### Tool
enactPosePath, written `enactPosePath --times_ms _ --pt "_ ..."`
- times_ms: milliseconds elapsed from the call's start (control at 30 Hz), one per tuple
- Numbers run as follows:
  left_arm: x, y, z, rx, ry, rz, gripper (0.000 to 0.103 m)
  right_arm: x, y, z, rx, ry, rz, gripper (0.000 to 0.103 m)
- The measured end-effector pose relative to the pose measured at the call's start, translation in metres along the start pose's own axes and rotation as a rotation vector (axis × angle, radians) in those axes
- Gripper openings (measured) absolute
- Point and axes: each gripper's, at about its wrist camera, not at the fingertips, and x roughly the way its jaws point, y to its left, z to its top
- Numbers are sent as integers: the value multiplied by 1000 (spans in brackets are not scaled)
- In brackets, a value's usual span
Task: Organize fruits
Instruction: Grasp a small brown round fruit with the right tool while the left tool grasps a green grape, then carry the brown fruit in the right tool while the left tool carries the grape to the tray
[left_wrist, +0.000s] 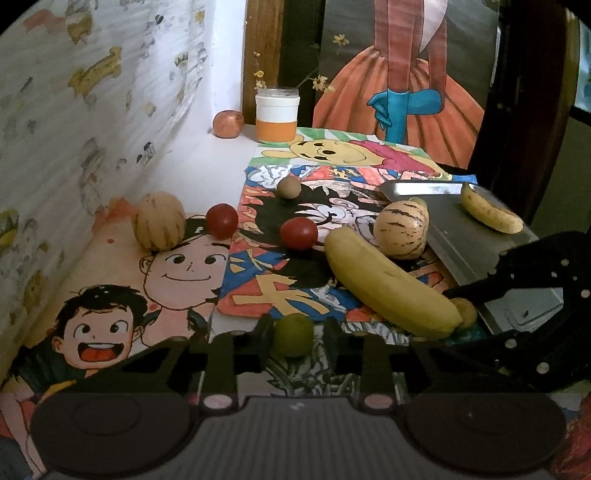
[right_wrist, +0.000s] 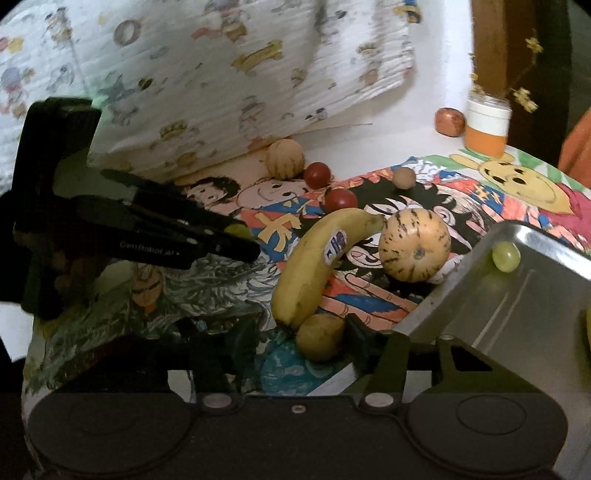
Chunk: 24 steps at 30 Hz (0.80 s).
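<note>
My left gripper is open around a green grape on the table; it also shows in the right wrist view. My right gripper is open around a small yellow-brown fruit that lies at the end of a large banana; that fruit also shows in the left wrist view. A steel tray on the right holds a green grape and a small banana. A striped melon sits against the tray's edge.
A second striped melon, two red tomatoes and a small brown fruit lie on the cartoon mats. An orange-and-white jar and a reddish fruit stand at the back. A patterned wall closes the left.
</note>
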Motion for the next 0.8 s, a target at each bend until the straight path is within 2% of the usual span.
enactPosePath --times_ms 167,433,633,800 --pt "-3 2 -2 -33 -2 -4 26 -4 6 -5 39 -27 -45 50" --pt "-6 -4 -4 -75 -3 16 25 -2 25 -8 59 -39 -184 41" --pt "-11 -9 -6 -99 12 19 25 -2 32 -12 116 -59 -238 39" --pt "-20 -9 -13 -153 12 10 25 -5 40 -15 123 -59 -272 32"
